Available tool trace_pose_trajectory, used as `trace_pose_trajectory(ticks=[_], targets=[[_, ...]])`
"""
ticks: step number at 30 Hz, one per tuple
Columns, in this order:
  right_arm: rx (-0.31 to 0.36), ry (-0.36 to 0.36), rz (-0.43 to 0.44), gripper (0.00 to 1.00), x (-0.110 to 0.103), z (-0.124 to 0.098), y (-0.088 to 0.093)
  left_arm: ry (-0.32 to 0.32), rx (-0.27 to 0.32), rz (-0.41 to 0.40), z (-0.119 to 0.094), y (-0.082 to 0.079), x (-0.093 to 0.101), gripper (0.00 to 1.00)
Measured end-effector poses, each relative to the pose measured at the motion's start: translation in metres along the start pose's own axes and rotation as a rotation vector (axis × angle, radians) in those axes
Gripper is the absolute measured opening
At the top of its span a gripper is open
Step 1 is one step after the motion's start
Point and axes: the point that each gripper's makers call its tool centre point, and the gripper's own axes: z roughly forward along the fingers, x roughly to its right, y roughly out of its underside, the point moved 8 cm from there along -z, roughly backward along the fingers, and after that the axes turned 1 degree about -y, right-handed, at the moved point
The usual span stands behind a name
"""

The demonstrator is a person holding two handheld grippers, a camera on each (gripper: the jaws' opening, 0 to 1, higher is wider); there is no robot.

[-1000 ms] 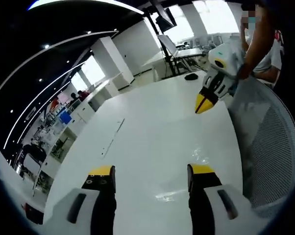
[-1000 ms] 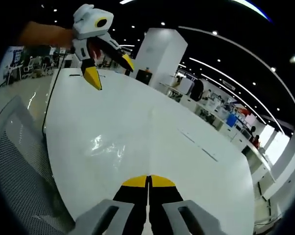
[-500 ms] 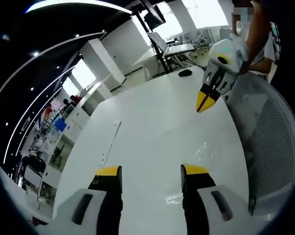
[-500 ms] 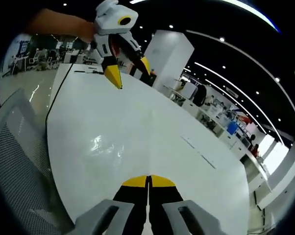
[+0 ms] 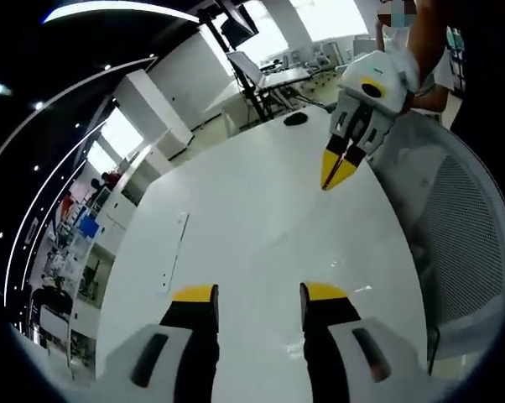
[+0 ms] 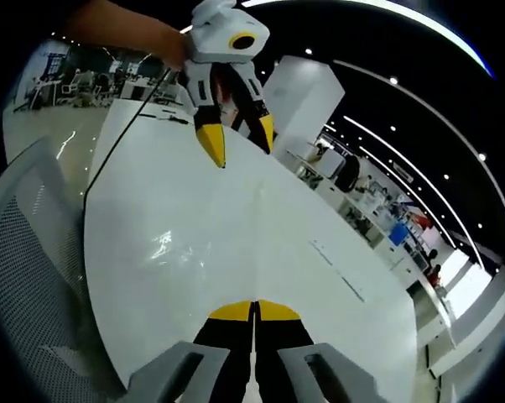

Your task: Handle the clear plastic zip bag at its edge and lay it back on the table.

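The clear plastic zip bag [image 6: 167, 246] lies flat on the white table [image 6: 261, 210], showing as faint glints left of my right gripper [image 6: 254, 311], which is shut with nothing in it. In the left gripper view the bag [image 5: 360, 285] glints just beside the right-hand jaw of my left gripper [image 5: 259, 294], which is open above the table. The right gripper [image 5: 336, 170] enters that view from the upper right, its yellow tips together. The left gripper [image 6: 240, 138] hangs at the top of the right gripper view, held by a hand.
A grey mesh chair [image 5: 466, 243] stands at the table's edge, also seen as the chair [image 6: 26, 252] on the left. A small black object [image 5: 296, 118] lies at the table's far end. A narrow slot [image 5: 170, 264] runs in the tabletop. Office desks lie beyond.
My left gripper's jaws have come somewhat closer together while staying open. Both hands have shifted, and each gripper looms larger in the other's view. The bag has not moved.
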Motion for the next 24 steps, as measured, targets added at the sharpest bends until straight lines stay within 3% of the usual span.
trace_pose_trajectory(ticks=[24], targets=[[-0.003, -0.028, -0.122, 0.0, -0.007, -0.003, -0.011, 0.124, -0.041, 0.14, 0.018, -0.011, 0.017, 0.1]])
